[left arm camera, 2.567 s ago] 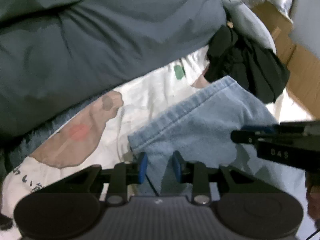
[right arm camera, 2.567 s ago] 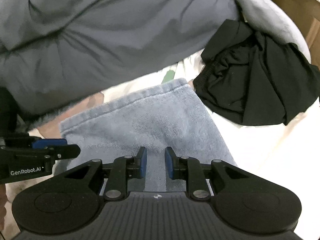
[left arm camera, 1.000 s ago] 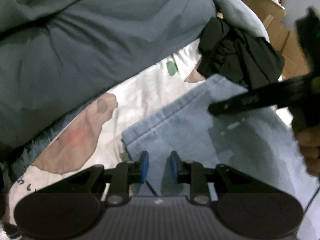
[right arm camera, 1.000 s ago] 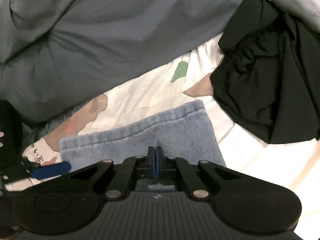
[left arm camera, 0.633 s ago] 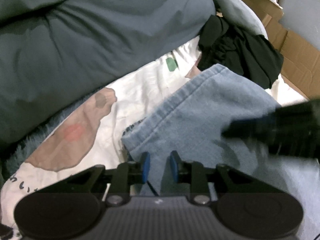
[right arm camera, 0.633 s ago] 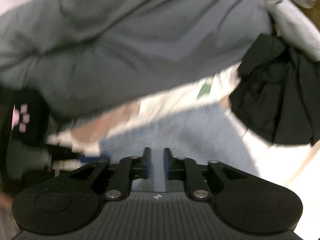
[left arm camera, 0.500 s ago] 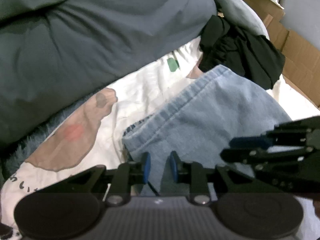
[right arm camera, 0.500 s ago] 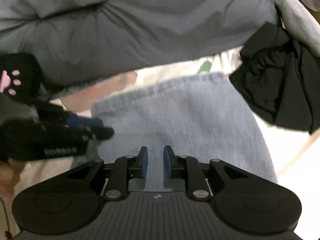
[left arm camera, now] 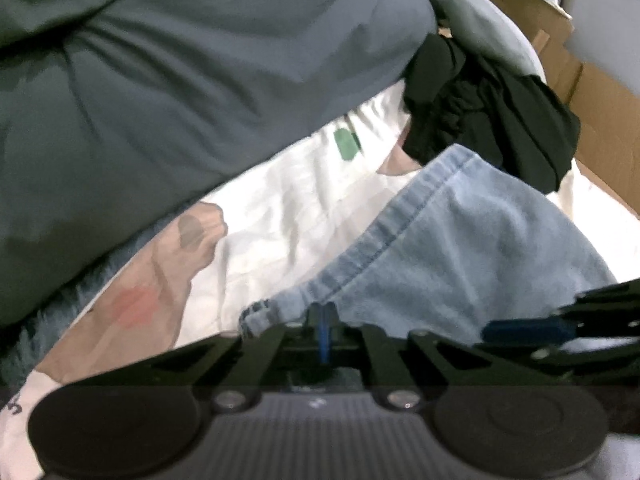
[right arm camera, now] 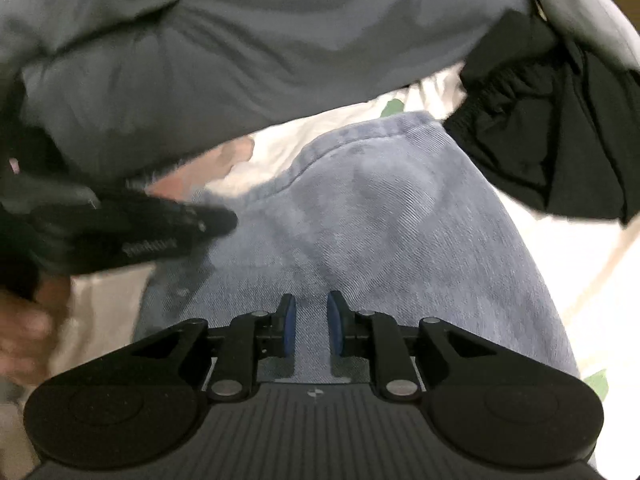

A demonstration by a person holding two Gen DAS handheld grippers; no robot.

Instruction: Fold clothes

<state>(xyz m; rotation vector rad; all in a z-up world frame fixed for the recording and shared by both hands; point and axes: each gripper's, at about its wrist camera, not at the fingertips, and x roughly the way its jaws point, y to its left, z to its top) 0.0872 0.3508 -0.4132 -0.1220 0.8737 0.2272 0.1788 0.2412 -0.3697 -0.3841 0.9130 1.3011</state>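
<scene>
Denim garment (left arm camera: 472, 248) running lower left to upper right, near corner pinched between left gripper (left arm camera: 323, 330) fingers, right gripper (right arm camera: 311, 330) fingers spread just over mid-cloth.

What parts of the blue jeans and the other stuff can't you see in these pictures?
- Near end of the blue jeans: hidden below the right tool in the right wrist view.
- What the shut left tool pinches: hidden by its own fingers in the left wrist view.
- Left tool's lettering in the right wrist view: motion-blurred.
- Black garment: bunched, kind unclear.
- Cardboard box: cut off by the edge.
</scene>
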